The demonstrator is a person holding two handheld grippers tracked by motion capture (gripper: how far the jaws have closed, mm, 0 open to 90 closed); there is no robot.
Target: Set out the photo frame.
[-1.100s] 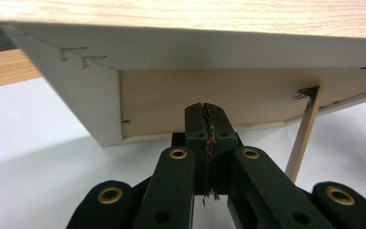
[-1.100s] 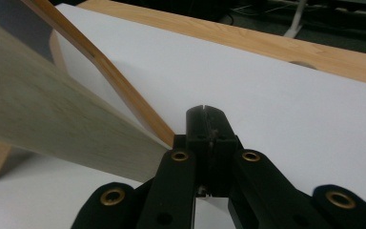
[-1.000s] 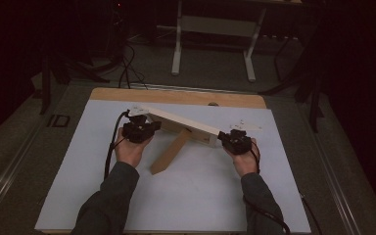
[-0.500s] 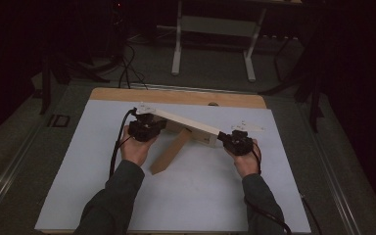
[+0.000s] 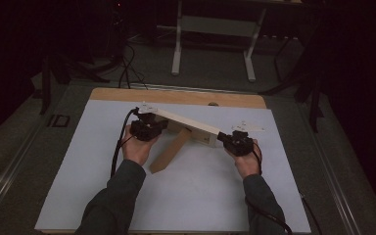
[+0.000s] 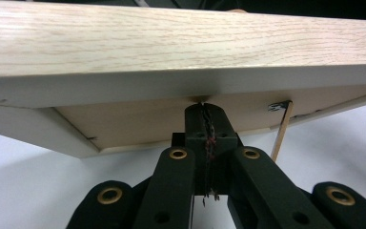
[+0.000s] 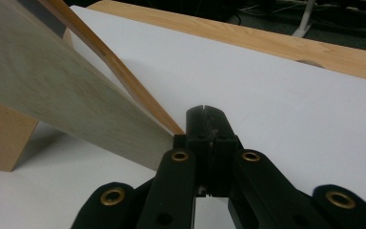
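Note:
A long pale wooden board (image 5: 183, 120) slants across the white table top (image 5: 78, 161), its left end raised, with a brown wooden piece (image 5: 169, 152) under its middle. My left gripper (image 5: 159, 123) is shut, and its tips touch the underside of the board's front edge (image 6: 171, 43). In the left gripper view, the left gripper (image 6: 205, 107) has nothing between its jaws. My right gripper (image 5: 223, 138) is shut and empty at the board's low right end. In the right gripper view, the right gripper (image 7: 205, 112) sits beside the board's corner (image 7: 52, 95), near the brown piece (image 7: 5, 138).
A white sheet covers most of the wooden table, whose bare far edge (image 5: 176, 95) has a small hole (image 5: 213, 104). A thin wooden strip (image 6: 281, 131) leans under the board. Beyond the table stand a metal frame (image 5: 215, 27) and floor cables (image 5: 125, 73).
My left gripper has shifted slightly to the right along the board's raised end. The right gripper and the board have stayed where they were.

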